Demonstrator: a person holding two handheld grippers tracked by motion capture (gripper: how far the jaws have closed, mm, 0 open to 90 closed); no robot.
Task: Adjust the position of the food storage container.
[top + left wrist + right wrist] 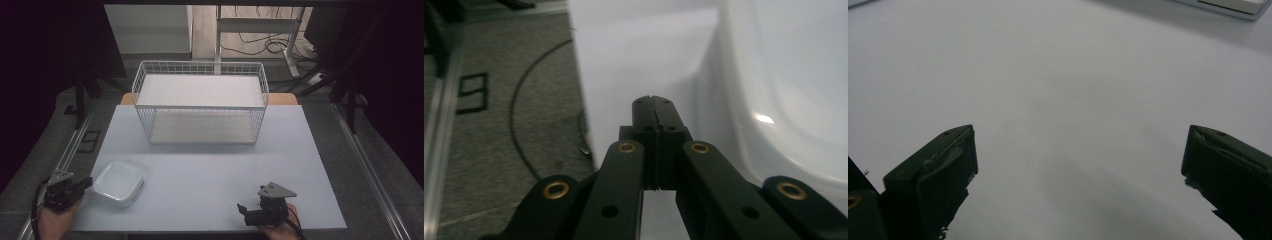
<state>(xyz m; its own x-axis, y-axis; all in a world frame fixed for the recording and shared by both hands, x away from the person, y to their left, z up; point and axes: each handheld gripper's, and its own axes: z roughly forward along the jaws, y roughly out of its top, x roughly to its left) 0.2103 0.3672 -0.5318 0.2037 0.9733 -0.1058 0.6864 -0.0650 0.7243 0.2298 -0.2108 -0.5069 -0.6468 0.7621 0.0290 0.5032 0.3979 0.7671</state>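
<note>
White square dish (119, 183) is sitting near the front left corner of the worktop (210, 170), and your left tool (80, 187) is right beside its left edge with the jaws pressed fully together and nothing between them. So you're not gripping anything yet. From the left gripper view the closed tips sit just next to the dish's rounded rim (744, 125); I can't quite tell if they're touching it, the close-up is pretty soft.

If the plan is to pick it up, spread the jaws first, then come in so one jaw goes over the rim and one under or outside it. That rim looks smooth and curved, so I'd guess it slips easily; bite down on the flat lip, not the corner.

Your right tool (248, 212) is parked at the front right with its jaws spread wide, holding nothing, well apart from the dish. The wire basket shelf (200, 102) stands at the back, so keep the dish level if it's headed there.
</note>
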